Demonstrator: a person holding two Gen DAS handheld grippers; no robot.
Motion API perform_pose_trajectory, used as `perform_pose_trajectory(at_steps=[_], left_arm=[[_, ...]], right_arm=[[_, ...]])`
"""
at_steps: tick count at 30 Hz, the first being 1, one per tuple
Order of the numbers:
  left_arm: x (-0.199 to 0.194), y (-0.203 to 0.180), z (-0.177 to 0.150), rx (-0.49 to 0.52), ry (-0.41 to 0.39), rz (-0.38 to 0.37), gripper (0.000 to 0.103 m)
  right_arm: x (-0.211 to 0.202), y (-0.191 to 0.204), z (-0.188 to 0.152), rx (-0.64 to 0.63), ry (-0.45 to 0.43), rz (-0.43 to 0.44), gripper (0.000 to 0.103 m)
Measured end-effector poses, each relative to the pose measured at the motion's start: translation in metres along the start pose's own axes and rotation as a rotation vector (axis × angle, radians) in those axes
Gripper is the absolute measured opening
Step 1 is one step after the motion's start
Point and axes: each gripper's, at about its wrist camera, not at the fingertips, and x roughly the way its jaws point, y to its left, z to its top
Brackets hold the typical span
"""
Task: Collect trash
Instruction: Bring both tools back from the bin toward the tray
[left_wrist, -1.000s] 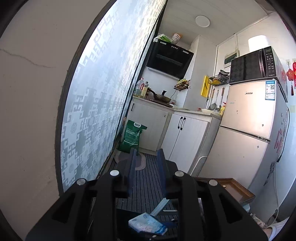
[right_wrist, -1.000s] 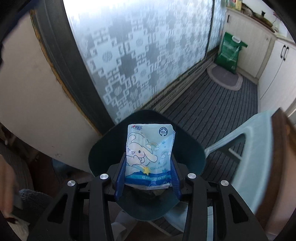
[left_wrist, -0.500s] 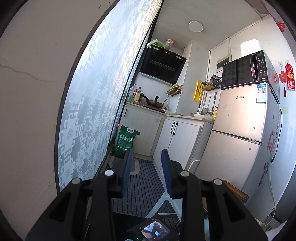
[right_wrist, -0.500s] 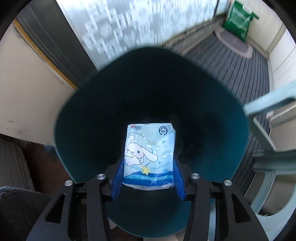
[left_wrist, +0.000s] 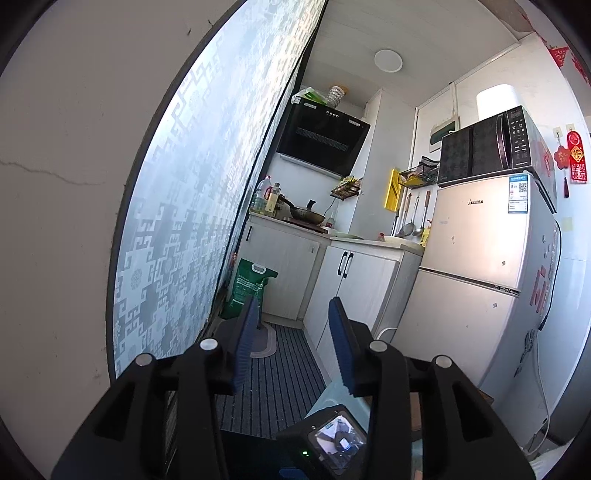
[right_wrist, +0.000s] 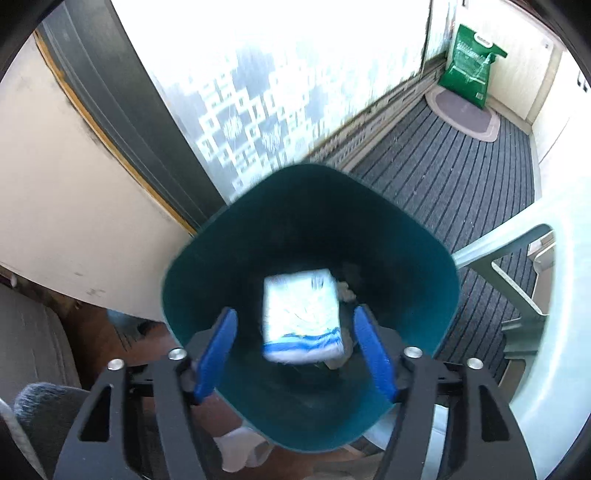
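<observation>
A: Where is the tissue pack (right_wrist: 301, 314)?

B: Inside the teal bin (right_wrist: 424, 258), blurred, lying within the bin's dark hollow. Neither blue pad touches it.

A: So the right gripper (right_wrist: 295, 354) has nothing?

B: Its jaws are spread wide, one pad on each side of the pack with clear gaps, and they grip nothing. They sit over the near rim of the bin.

A: What lies around the bin?

B: A patterned frosted glass panel (right_wrist: 266, 92) stands behind it, striped floor matting (right_wrist: 461, 177) runs off beyond it, and a green bag (right_wrist: 471, 70) stands at the far end of that matting. A pale plastic chair (right_wrist: 535, 280) is just beside the bin.

A: And the left gripper (left_wrist: 293, 347)?

B: Its jaws stand partly apart and empty, pointed into the kitchen. Past them are white cabinets (left_wrist: 354, 280), a fridge (left_wrist: 476, 280) beside those cabinets, and a microwave (left_wrist: 487, 147) on top of the fridge.
</observation>
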Motion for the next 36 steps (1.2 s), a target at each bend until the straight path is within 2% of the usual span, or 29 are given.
perform_pose_trajectory(at_steps=[3, 6, 10, 13, 15, 19, 22, 26, 32, 36], left_arm=[[0.0, 0.0, 0.003, -0.03, -0.006, -0.012, 0.042], [-0.001, -0.001, 0.005, -0.076, -0.02, -0.046, 0.044], [0.005, -0.015, 0.009, -0.072, -0.012, -0.072, 0.048], [0.027, -0.038, 0.002, 0.004, 0.075, -0.067, 0.05], [0.046, -0.052, -0.004, 0.039, 0.154, -0.074, 0.051], [0.1, -0.083, -0.021, 0.164, 0.38, -0.139, 0.051], [0.133, -0.106, -0.03, 0.296, 0.475, -0.157, 0.051], [0.178, -0.122, -0.044, 0.365, 0.626, -0.209, 0.051], [0.228, -0.139, -0.069, 0.437, 0.778, -0.251, 0.046], [0.252, -0.149, -0.088, 0.505, 0.849, -0.223, 0.042]], right_arm=[[-0.031, -0.003, 0.007, -0.007, -0.087, 0.01, 0.068], [-0.08, -0.017, 0.011, -0.002, -0.223, 0.004, 0.067], [-0.151, -0.053, -0.001, 0.046, -0.385, -0.08, 0.056], [-0.188, -0.091, -0.019, 0.095, -0.436, -0.168, 0.05], [-0.206, -0.123, -0.035, 0.159, -0.447, -0.206, 0.044], [-0.22, -0.182, -0.063, 0.265, -0.439, -0.265, 0.036], [-0.218, -0.212, -0.077, 0.334, -0.429, -0.27, 0.032], [-0.22, -0.235, -0.098, 0.379, -0.424, -0.279, 0.031], [-0.223, -0.254, -0.111, 0.419, -0.421, -0.269, 0.032], [-0.218, -0.257, -0.113, 0.428, -0.412, -0.26, 0.031]])
